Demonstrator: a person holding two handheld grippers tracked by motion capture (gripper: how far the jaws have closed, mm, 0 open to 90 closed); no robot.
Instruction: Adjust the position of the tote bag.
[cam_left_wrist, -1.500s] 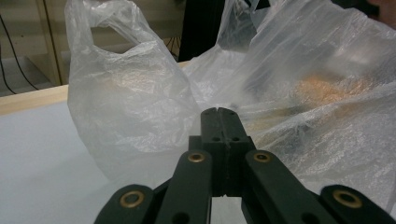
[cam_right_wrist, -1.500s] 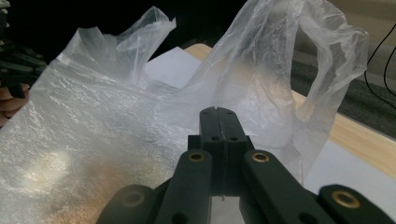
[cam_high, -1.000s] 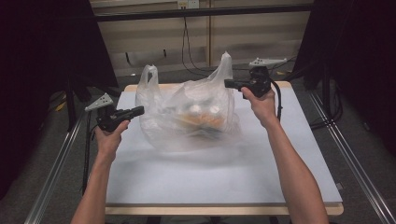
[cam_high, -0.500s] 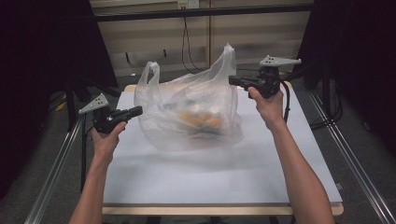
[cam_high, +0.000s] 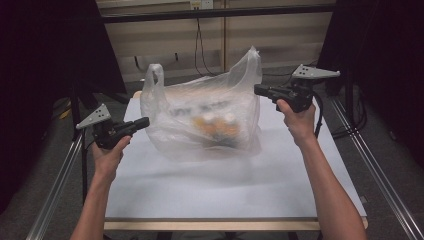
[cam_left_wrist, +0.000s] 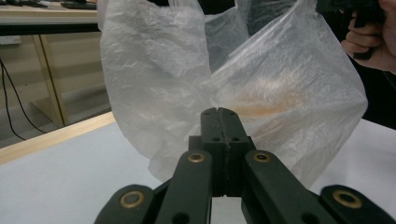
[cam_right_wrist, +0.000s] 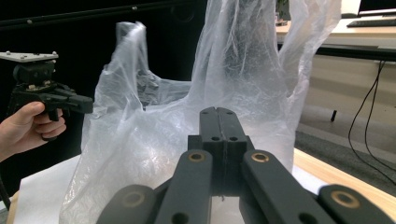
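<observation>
clear plastic bag (cam_high: 202, 120) standing mid-table (cam_high: 225, 190), its two handles upright, orange-and-white contents inside. left gripper (cam_high: 142, 123) at its left side, right gripper (cam_high: 259, 90) at its upper right; both with jaws closed on nothing, clear of the bag.

Pretty dim room overall. The white table (cam_high: 210, 190) has a light wood edge along the bottom of the frame and sits on grey carpet floor (cam_high: 50, 165). Metal rails (cam_high: 56, 187) run along both sides. Black curtains (cam_high: 45, 60) hang at upper left and upper right, with a pale wall (cam_high: 280, 35) between them and cables (cam_high: 200, 45) dangling at top center.
</observation>
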